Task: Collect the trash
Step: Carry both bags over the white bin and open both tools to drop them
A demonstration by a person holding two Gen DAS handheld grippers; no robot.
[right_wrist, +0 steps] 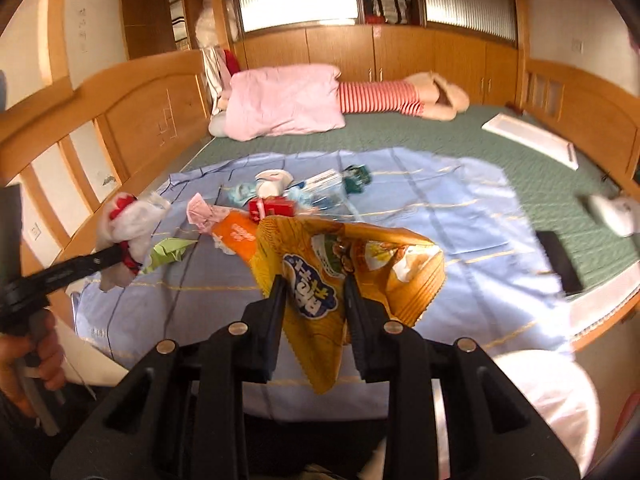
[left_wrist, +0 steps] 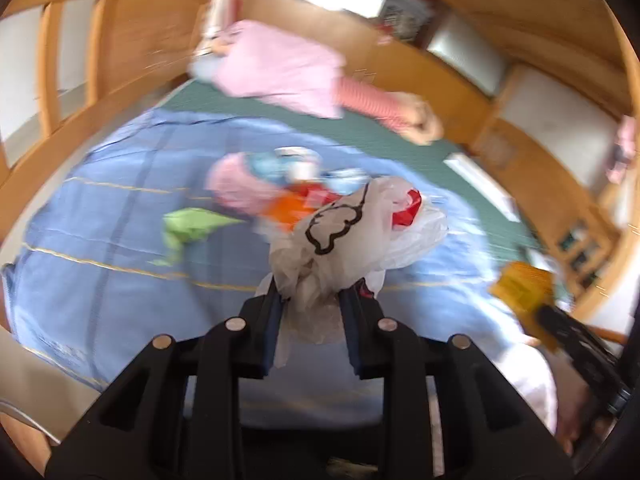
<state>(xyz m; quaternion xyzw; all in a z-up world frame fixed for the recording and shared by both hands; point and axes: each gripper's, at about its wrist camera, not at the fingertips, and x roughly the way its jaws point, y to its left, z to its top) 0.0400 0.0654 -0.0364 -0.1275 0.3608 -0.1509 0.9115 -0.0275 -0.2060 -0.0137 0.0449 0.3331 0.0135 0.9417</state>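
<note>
My left gripper (left_wrist: 314,294) is shut on a crumpled white plastic bag (left_wrist: 352,232) with a black outline print and red inside, held above the light blue sheet (left_wrist: 100,240). It also shows in the right wrist view (right_wrist: 132,220). My right gripper (right_wrist: 314,286) is shut on a yellow snack bag (right_wrist: 360,268), held above the sheet; it also shows in the left wrist view (left_wrist: 520,284). A pile of trash lies on the sheet: a red box (right_wrist: 272,206), an orange wrapper (right_wrist: 236,236), green paper (right_wrist: 168,252), pink paper (right_wrist: 200,210) and blue-white wrappers (right_wrist: 320,184).
The sheet lies on a green mattress (right_wrist: 460,136) in a wooden bed frame (right_wrist: 132,112). A pink pillow (right_wrist: 280,100) and a striped plush toy (right_wrist: 384,98) lie at the far end. A white flat board (right_wrist: 532,140) and a black object (right_wrist: 560,262) lie at the right.
</note>
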